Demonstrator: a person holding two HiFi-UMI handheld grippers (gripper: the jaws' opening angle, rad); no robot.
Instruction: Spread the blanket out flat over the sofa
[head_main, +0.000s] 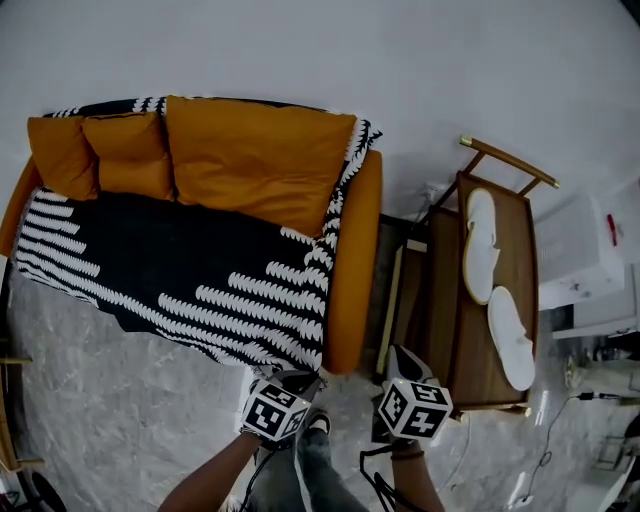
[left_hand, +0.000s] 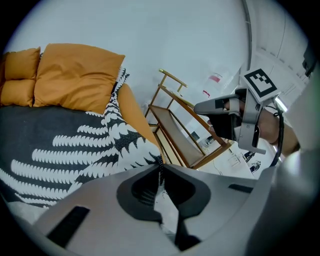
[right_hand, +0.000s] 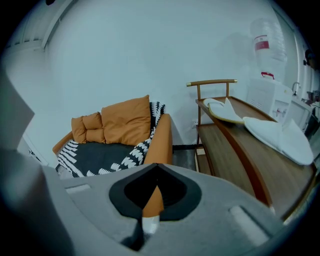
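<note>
The black blanket with white fern stripes (head_main: 180, 260) lies spread over the seat of the orange sofa (head_main: 352, 260), and its front edge hangs toward the floor. Three orange cushions (head_main: 250, 160) lean on the backrest over it. Both grippers hover low in front of the sofa's right armrest, near the person's feet. My left gripper (head_main: 296, 378) is shut and holds nothing, with its tips just short of the blanket's (left_hand: 75, 145) front corner. My right gripper (head_main: 403, 358) is also shut and empty, pointing at the armrest (right_hand: 160, 140). It also shows in the left gripper view as the right gripper (left_hand: 199, 107).
A wooden two-tier rack (head_main: 450, 300) stands right of the sofa with two white slippers (head_main: 480, 245) (head_main: 510, 335) on top. White appliances (head_main: 585, 250) and cables crowd the far right. The marble floor (head_main: 100, 380) runs in front of the sofa.
</note>
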